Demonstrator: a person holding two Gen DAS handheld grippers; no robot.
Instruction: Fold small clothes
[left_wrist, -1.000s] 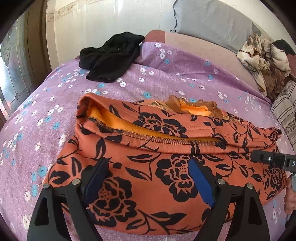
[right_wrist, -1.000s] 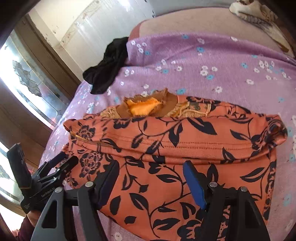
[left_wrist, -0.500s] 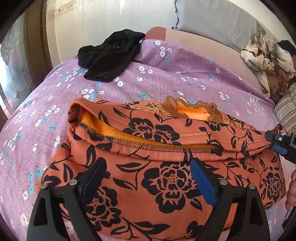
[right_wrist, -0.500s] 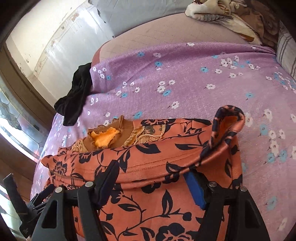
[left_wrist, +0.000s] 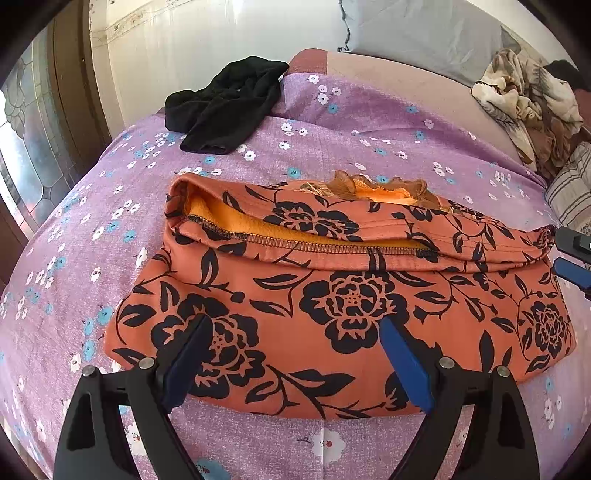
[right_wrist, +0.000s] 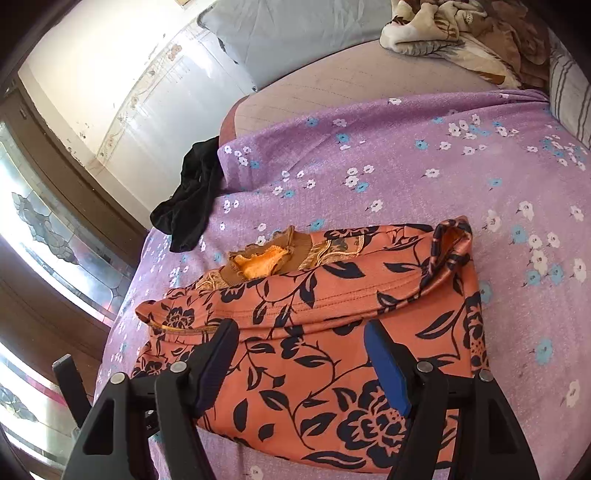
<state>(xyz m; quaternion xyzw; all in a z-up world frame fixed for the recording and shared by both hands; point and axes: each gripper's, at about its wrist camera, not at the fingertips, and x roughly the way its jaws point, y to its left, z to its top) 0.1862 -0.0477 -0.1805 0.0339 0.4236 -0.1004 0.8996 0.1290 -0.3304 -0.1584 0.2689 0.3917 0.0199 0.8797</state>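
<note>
Purple bedsheet (left_wrist: 332, 147) with small white and blue flowers covers most of both views, spread over a bed beside a pale wall and a patterned glass window. At the far end lie a grey pillow (left_wrist: 424, 33) and a heap of beige and brown blanket (left_wrist: 524, 103), with a striped cushion (left_wrist: 570, 188) just below the heap.

Near the middle of the sheet lies the orange floral garment (left_wrist: 332, 295), folded into a wide band: its upper layer is doubled over so the stitched hem and bright orange lining face the left wrist camera, and its ruffled brown collar (left_wrist: 384, 186) peeks out along the far edge. A crumpled black garment (left_wrist: 225, 103) sits well apart, near the sheet's far left corner.

Both grippers angle downward over the near edge of the orange floral garment. On the left gripper (left_wrist: 295, 362) the jaws are spread wide above the fabric, pinching nothing. On the right gripper (right_wrist: 301, 362) the jaws are likewise spread with no cloth caught; its blue pads also show at the right edge of the left view.
</note>
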